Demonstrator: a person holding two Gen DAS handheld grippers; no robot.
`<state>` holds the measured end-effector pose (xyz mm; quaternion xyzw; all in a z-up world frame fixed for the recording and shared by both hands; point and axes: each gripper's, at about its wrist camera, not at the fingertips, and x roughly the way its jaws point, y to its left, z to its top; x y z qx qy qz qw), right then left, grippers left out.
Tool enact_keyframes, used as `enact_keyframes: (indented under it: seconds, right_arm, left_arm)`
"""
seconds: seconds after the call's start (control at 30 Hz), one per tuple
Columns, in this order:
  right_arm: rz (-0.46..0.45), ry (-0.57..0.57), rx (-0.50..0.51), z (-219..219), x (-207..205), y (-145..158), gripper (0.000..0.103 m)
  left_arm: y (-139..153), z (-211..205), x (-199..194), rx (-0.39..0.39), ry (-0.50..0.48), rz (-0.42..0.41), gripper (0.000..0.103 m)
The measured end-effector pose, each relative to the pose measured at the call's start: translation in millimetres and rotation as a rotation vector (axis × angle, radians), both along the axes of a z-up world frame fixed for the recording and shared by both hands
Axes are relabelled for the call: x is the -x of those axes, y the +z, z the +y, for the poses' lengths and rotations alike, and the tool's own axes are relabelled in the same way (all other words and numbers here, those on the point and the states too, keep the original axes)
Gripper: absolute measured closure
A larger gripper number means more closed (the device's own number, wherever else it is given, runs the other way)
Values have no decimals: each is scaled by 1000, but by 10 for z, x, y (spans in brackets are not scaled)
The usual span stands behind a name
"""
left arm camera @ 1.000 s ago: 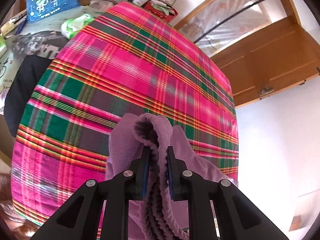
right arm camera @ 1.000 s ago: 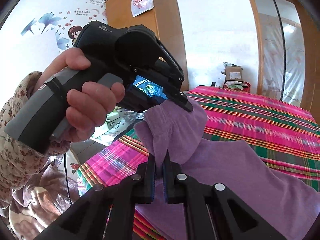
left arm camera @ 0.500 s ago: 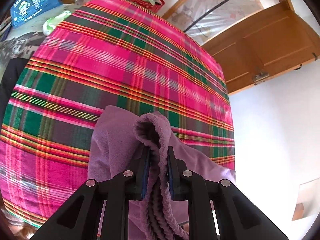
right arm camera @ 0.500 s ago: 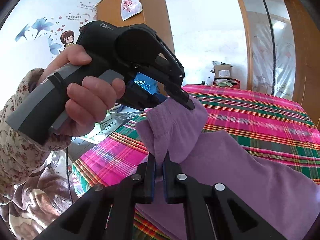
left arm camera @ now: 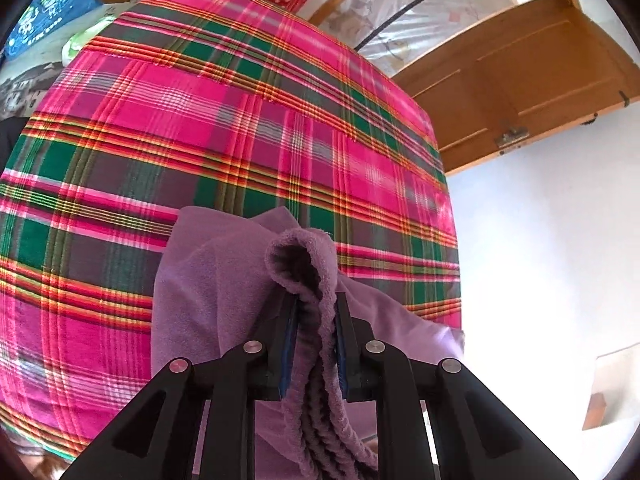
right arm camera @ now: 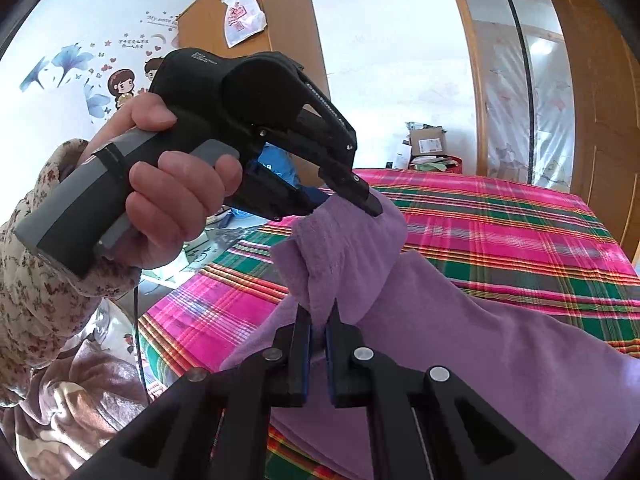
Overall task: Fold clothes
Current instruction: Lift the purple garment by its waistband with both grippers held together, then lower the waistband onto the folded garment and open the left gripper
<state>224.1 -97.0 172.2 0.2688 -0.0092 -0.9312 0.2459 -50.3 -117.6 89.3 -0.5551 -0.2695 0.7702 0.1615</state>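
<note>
A purple fleece garment (left arm camera: 208,300) hangs over the near edge of a bed with a pink and green plaid cover (left arm camera: 208,128). My left gripper (left arm camera: 314,308) is shut on a thick bunched fold of the garment, lifted above the bed. My right gripper (right arm camera: 317,320) is shut on the same raised fold of the purple garment (right arm camera: 500,360), just below the left one. In the right wrist view a person's hand (right arm camera: 176,196) holds the left gripper (right arm camera: 344,196), whose tip pinches the top of the fold. The rest of the garment drapes rightward across the plaid cover (right arm camera: 500,232).
Wooden wardrobe doors (left arm camera: 520,76) stand beyond the bed. Boxes and a red basket (right arm camera: 432,152) sit at its far end. A blue bag (left arm camera: 44,12) and a desk with papers lie to the left. A brown blanket (right arm camera: 76,396) lies low beside the bed.
Both grippers, still holding the purple fold, have moved forward over the bed; more of the garment now lies spread on the plaid cover.
</note>
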Motion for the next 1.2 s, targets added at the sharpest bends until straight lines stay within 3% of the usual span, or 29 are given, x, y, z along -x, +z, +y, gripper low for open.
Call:
enact_keyframes:
  seconds: [0.73, 1.0, 1.07, 1.2]
  right_arm:
    - [-33, -41, -18, 140, -105, -89, 97]
    - [-90, -43, -15, 208, -59, -203, 97]
    - [-110, -33, -3, 235, -32, -234, 93]
    - [-125, -9, 11, 295, -10, -281, 64]
  left_arm:
    - [-233, 264, 5, -45, -46, -48, 87]
    - [-360, 349, 25, -60, -56, -81, 81]
    - [-382, 373, 27, -68, -59, -88, 81]
    - [-423, 441, 35, -78, -77, -106, 75]
